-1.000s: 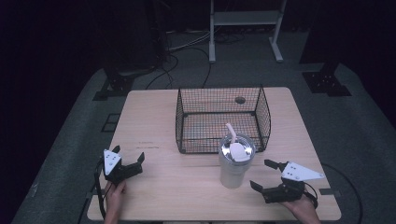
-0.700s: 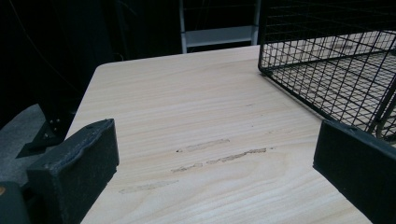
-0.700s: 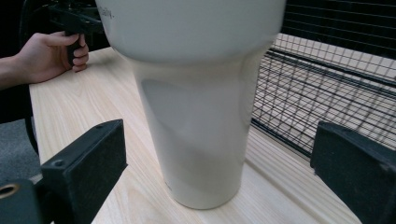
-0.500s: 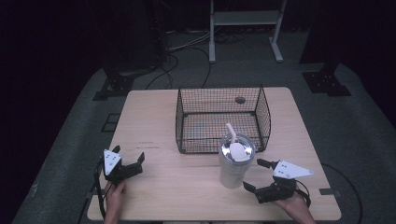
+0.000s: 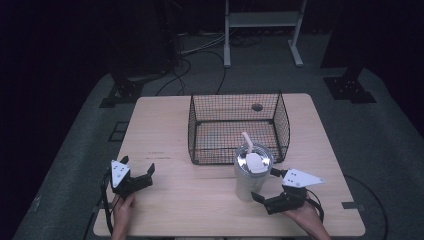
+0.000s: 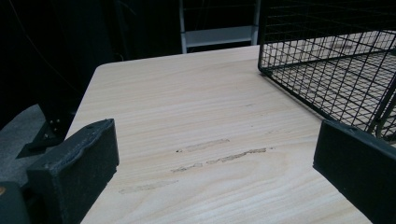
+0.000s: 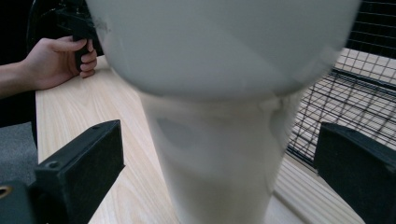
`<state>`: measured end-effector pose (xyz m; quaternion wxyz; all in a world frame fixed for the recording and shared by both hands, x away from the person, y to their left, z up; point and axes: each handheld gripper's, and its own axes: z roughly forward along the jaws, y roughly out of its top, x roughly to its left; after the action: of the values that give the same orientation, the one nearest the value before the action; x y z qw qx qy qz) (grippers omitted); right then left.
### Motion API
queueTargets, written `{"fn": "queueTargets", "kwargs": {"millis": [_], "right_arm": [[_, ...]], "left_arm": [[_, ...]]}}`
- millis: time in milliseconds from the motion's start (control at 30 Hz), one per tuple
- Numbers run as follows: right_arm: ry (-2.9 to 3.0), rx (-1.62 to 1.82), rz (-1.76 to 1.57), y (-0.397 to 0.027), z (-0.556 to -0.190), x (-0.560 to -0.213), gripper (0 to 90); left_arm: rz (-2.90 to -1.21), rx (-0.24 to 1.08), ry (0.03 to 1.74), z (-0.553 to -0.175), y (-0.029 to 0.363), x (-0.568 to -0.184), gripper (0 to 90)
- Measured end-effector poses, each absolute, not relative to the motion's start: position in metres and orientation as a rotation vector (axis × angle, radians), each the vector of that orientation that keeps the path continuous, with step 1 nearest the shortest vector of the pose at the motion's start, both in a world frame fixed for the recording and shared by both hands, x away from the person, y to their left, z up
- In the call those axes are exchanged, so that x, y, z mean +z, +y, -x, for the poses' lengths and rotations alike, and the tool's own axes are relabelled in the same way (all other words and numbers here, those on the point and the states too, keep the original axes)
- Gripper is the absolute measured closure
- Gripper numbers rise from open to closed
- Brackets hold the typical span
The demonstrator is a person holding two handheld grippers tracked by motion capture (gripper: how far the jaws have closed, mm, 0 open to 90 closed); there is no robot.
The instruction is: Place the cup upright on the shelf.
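Observation:
A tall pale tumbler (image 5: 250, 172) with a lid and a straw stands upright on the wooden table (image 5: 200, 195), just in front of a black wire basket (image 5: 235, 127). My right gripper (image 5: 265, 184) is open at the tumbler's right side, low by its base. In the right gripper view the tumbler (image 7: 219, 107) stands between the two wide-apart jaws without touching either. My left gripper (image 5: 137, 170) rests open near the table's front left, with nothing between its jaws. In the left gripper view bare tabletop (image 6: 187, 116) lies ahead, and the basket's corner (image 6: 327, 60) is at the right.
The basket holds nothing and sits at the table's middle back. A round hole (image 5: 257, 107) marks the tabletop behind it. Cables and stand feet lie on the grey floor beyond the table. A hand (image 7: 60, 60) grips the other gripper far left in the right gripper view.
My right gripper has moved left toward the tumbler, so that its jaws now flank the tumbler's lower part. The left gripper and the tumbler have stayed put.

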<state>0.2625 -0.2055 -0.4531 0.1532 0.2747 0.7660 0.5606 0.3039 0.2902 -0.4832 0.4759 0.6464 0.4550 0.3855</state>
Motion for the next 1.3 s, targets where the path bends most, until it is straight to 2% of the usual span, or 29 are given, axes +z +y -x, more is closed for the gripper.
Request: {"fn": "queueTargets", "kwargs": {"millis": [900, 1300], "right_arm": [[2.093, 1.719, -0.767, -0.175, -0.283, -0.461, 1.2], [2.061, 1.733, -0.760, -0.173, -0.284, -0.462, 6.8]], "left_arm": [[-1.579, 0.942, 1.111, -0.304, 0.290, -0.483, 0.0], [-1.581, 0.943, 1.109, -0.304, 0.290, -0.483, 0.0]]}}
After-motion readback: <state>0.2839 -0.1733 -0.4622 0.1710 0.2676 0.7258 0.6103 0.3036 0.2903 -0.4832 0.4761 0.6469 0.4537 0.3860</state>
